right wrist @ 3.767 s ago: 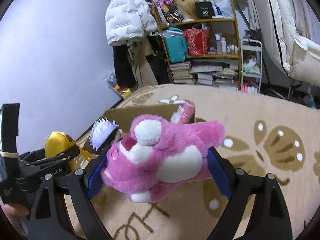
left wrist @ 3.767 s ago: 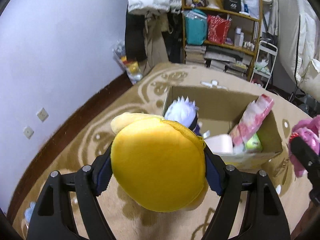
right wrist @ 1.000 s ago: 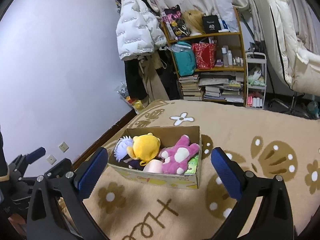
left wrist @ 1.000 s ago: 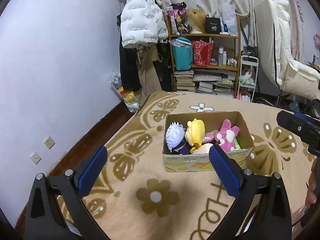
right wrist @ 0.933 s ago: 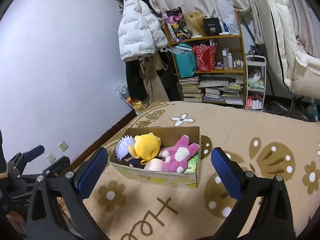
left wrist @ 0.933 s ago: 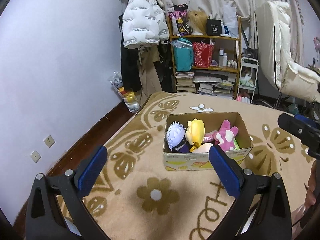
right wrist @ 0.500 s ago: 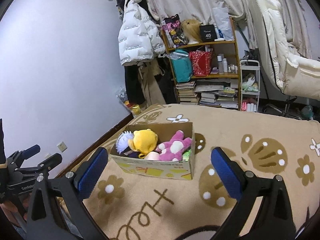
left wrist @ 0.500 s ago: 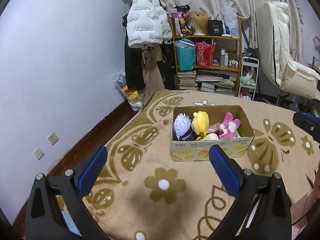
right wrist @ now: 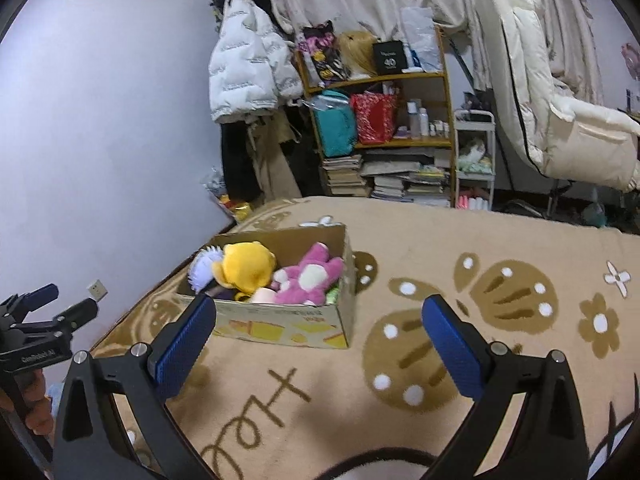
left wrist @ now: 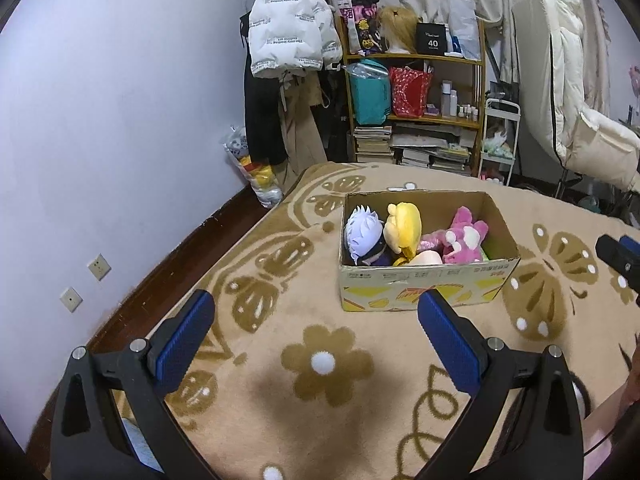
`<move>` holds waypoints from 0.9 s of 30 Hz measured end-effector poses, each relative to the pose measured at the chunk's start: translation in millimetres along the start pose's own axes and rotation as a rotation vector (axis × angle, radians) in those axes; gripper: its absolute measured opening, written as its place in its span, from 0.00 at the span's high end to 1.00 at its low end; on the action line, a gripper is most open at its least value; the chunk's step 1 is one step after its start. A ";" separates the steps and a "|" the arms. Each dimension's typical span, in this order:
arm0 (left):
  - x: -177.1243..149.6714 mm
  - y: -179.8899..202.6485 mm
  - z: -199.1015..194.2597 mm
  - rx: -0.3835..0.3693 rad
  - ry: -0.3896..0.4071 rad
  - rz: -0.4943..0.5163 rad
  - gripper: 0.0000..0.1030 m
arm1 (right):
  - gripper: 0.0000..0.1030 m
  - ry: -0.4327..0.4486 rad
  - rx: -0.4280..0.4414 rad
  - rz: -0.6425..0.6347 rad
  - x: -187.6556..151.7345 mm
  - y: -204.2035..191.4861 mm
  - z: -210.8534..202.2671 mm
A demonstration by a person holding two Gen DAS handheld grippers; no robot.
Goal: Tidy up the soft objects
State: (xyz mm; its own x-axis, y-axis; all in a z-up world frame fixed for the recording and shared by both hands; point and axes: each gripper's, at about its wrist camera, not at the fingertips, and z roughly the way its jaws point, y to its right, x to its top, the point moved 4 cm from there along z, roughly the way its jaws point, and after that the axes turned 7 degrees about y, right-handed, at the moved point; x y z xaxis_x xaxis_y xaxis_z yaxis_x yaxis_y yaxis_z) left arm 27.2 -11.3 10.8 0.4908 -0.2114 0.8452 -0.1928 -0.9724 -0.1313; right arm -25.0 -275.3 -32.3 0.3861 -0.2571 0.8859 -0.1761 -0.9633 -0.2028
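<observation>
Left wrist view: plush-filled cardboard box (left wrist: 424,290) beyond wide-open, empty left tongs (left wrist: 316,326).

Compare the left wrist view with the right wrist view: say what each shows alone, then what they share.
Only the left wrist view shows two wall sockets and the right claw's tip at its edge. Only the right wrist view shows the whole left claw and the hand holding it. Both show the cardboard box with the yellow plush and pink plush, and open claws.

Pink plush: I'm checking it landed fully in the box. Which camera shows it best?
The right wrist view: the pink plush lies sprawled in the cardboard box. The left wrist view shows it smaller, lower part behind the box's front wall.
</observation>
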 end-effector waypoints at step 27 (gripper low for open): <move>-5.7 3.4 13.2 0.006 -0.020 0.002 0.02 | 0.00 -0.068 -0.108 0.004 -8.5 15.8 15.1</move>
State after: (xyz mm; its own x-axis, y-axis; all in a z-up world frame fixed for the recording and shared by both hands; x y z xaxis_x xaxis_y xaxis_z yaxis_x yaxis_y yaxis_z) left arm 35.0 -14.7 -1.3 0.5070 -0.2154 0.8346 -0.1891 -0.9725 -0.1362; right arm -17.4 -289.5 -49.4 0.4450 -0.2686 0.8543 -0.2730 -0.9492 -0.1563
